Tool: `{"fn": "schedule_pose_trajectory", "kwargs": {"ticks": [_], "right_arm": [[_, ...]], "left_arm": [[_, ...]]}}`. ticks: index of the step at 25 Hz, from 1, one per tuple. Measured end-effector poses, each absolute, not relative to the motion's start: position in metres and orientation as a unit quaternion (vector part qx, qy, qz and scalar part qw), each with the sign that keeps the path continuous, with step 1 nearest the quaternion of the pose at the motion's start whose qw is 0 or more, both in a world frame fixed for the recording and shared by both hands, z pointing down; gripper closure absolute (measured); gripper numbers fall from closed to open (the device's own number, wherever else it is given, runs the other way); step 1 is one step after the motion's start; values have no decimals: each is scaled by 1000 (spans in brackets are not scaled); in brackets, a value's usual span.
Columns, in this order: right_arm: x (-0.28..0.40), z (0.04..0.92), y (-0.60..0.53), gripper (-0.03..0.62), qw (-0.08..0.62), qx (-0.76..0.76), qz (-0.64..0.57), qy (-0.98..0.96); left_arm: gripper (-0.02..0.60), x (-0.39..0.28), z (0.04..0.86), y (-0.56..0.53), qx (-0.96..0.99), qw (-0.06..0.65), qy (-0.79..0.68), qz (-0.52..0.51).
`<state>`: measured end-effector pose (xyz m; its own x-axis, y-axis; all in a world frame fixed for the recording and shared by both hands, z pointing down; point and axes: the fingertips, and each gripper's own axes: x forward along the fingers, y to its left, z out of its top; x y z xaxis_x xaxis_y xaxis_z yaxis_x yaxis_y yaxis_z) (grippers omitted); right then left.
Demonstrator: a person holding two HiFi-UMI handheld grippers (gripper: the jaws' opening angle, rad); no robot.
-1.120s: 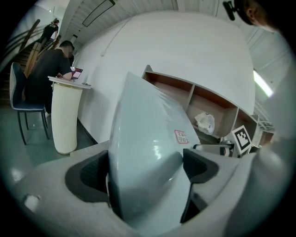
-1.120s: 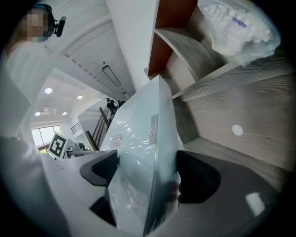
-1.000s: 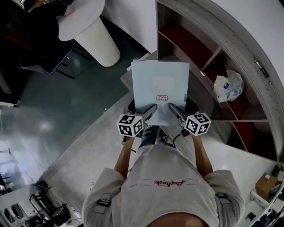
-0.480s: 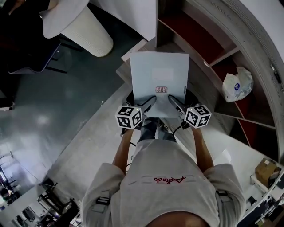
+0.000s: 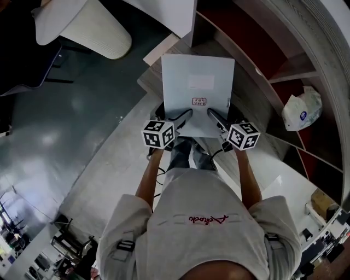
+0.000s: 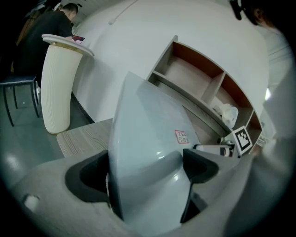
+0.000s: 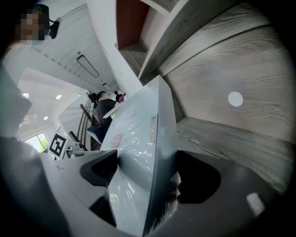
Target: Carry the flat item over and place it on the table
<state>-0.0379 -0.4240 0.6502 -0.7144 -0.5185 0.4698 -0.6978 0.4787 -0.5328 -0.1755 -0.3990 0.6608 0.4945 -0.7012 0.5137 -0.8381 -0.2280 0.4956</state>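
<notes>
A flat pale grey-blue square item (image 5: 198, 93) with a small red-printed label is held level in front of the person. My left gripper (image 5: 185, 116) is shut on its near left edge and my right gripper (image 5: 212, 115) is shut on its near right edge. In the left gripper view the flat item (image 6: 148, 143) fills the space between the jaws, and the right gripper's marker cube (image 6: 242, 137) shows beyond it. The right gripper view has the flat item (image 7: 138, 157) clamped edge-on. A round white table (image 5: 60, 16) on a ribbed white pedestal (image 5: 98, 39) stands at the far left.
A curved wood-grain shelf unit (image 5: 284, 60) with red-backed compartments runs along the right, holding a white plastic bag (image 5: 302, 108). A low wooden ledge (image 5: 156, 71) lies under the item. Dark glossy floor (image 5: 60, 126) spreads to the left, with a blue chair (image 5: 27, 71) by the table.
The person has walked forward with the item. The pedestal table and the shelf have slid up and outward in the head view. Both grippers keep the same hold.
</notes>
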Motion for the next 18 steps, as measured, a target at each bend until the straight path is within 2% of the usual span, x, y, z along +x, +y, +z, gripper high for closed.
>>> {"fn": "schedule_pose_trajectory", "kwargs": {"ticks": [18], "right_arm": [[-42,730,-471,183,155,363,416,-819]], "left_arm": [[71,-181,738,-448,756,431,-479,116]]}}
